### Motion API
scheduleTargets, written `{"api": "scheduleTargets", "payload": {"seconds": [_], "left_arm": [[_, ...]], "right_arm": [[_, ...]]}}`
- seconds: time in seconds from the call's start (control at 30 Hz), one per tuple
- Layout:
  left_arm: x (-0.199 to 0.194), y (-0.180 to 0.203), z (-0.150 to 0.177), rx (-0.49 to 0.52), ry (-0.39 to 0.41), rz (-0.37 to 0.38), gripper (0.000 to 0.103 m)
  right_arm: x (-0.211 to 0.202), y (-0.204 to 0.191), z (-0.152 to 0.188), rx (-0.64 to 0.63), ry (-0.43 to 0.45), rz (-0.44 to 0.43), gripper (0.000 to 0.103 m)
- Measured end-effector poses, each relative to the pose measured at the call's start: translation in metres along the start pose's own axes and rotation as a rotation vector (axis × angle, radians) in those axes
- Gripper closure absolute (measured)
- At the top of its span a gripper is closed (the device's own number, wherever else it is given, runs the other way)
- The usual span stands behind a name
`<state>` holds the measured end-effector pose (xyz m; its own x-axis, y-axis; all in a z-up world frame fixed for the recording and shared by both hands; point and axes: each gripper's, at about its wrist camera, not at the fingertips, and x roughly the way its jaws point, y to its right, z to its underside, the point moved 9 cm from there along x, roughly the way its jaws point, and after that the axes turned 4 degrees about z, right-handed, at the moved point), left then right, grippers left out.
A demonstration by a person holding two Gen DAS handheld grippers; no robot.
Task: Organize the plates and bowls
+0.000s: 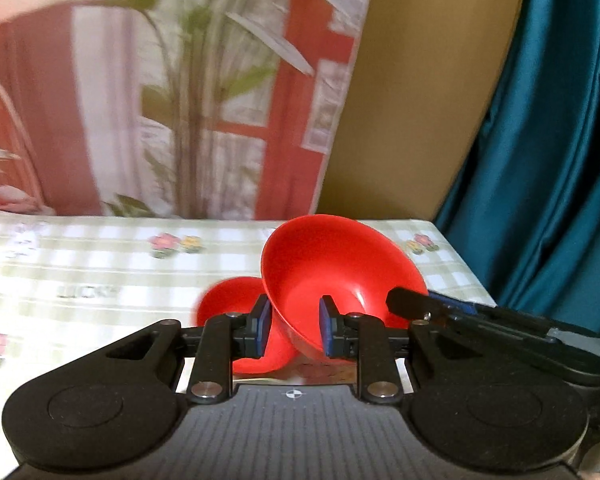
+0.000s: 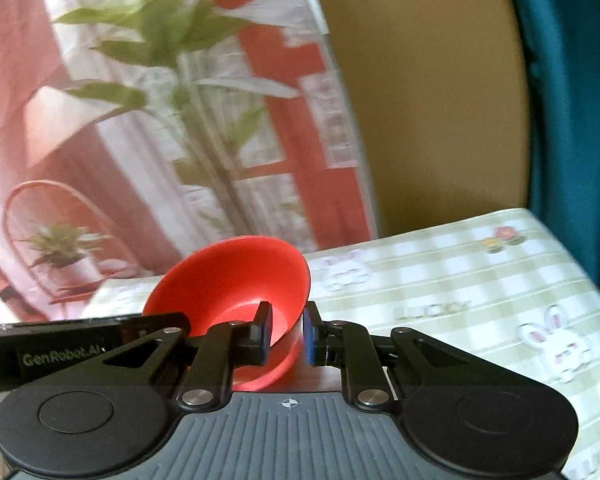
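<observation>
Two red bowls in play. Left gripper [image 1: 293, 330] fingers nearly closed, clamped on the rim of a tilted red bowl [image 1: 340, 276], raised above the bench [image 1: 100, 264]. A second red bowl [image 1: 236, 300] sits behind it, blurred. Right gripper [image 2: 286, 336] fingers likewise pinch the wall of the tilted bowl. Its arm reads "GenRobot.AI" [image 2: 62, 358]. Checked tablecloth [image 2: 480, 280] is printed "LUCKY" [image 2: 432, 310].

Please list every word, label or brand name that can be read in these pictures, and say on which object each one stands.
"GenRobot.AI": white print on the black body of the left gripper, seen from the right wrist camera.
"LUCKY": grey print on the checked tablecloth, blurred but legible; it repeats, blurred, in the left wrist view.
A partial print at the cloth's lower right edge is cut off and unreadable.
</observation>
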<state>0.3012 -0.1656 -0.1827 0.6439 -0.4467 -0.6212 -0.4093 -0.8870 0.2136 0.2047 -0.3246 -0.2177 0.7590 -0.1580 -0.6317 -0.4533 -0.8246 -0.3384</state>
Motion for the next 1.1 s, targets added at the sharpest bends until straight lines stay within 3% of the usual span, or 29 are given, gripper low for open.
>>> {"api": "scheduleTargets", "payload": {"seconds": [0.23,0.37,0.7,1.1], "left_arm": [[-0.031,-0.046,0.002,-0.056,0.032,-0.053,0.077],[-0.031,-0.058,0.006,-0.080,0.025,-0.057,0.078],[0.003,-0.057,0.014,-0.083,-0.025,-0.024,0.077],[0.063,-0.053,0.016,-0.069,-0.098,-0.022,0.073]], "right_arm": [[0.005,-0.054,0.013,-0.057,-0.035,-0.061,0.088],[0.009,-0.063,0.016,-0.071,-0.046,-0.063,0.088],[0.030,-0.042,0.015,-0.108,-0.046,0.001,0.088],[0.088,-0.011,0.019,-0.099,-0.094,0.043,0.088]]}}
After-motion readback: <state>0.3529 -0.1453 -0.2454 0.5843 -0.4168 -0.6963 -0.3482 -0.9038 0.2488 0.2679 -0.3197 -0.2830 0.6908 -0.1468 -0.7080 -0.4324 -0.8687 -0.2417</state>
